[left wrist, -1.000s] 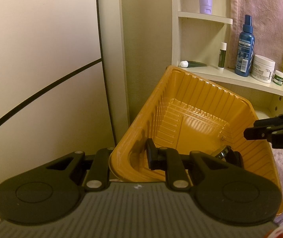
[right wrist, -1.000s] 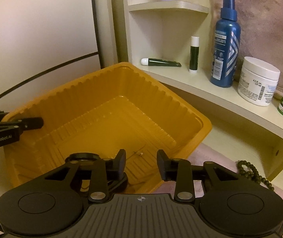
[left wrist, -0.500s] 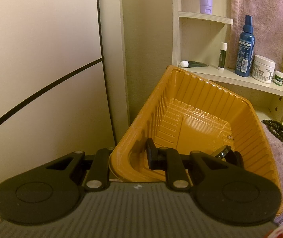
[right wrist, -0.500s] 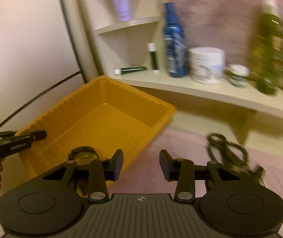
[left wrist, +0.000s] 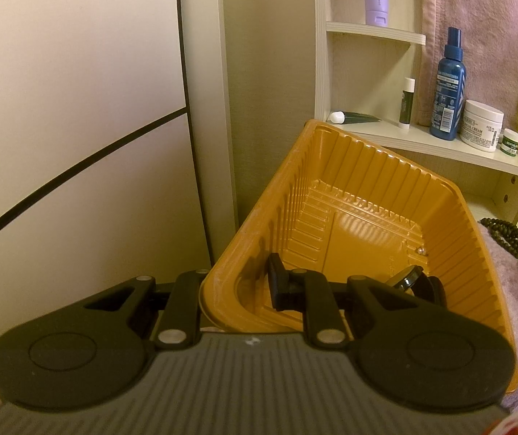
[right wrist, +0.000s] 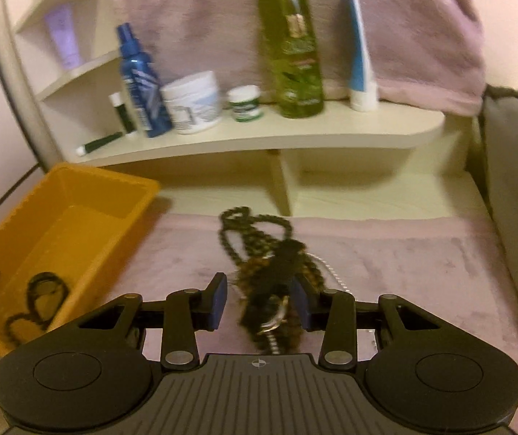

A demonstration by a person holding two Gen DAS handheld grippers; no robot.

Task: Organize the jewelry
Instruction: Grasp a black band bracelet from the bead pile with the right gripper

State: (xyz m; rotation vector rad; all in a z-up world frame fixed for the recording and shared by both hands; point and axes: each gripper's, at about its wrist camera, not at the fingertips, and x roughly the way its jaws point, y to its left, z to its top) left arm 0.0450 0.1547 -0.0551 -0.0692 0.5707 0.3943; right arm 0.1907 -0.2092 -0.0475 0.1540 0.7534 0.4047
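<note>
Dark wooden beads, tangled with a thin pale chain, made up the jewelry pile (right wrist: 271, 275) that lay on the pink cloth (right wrist: 404, 264), and it sat directly ahead of the right gripper (right wrist: 259, 302), its near end already between the two blue-padded fingers (right wrist: 218, 301). Those fingers stood wide apart, gripping nothing. The pile's long axis ran roughly forward, away from the fingers toward the shelf (right wrist: 259, 141), so the jaws straddled it crosswise; closing on it looked like the step in hand. The view was blurred, so whether the pads touched the beads could not be told.

The yellow tray (right wrist: 74, 224) lay off to the left of those fingers, with a dark beaded piece (right wrist: 37, 304) already inside it. The left gripper (left wrist: 237, 290) was clamped on the tray's near wall (left wrist: 222, 297), one finger inside and one outside, holding it tilted. From there the pile (left wrist: 513, 239) showed only at the far right, beyond the tray, so the right hand was plainly the nearer one.
</note>
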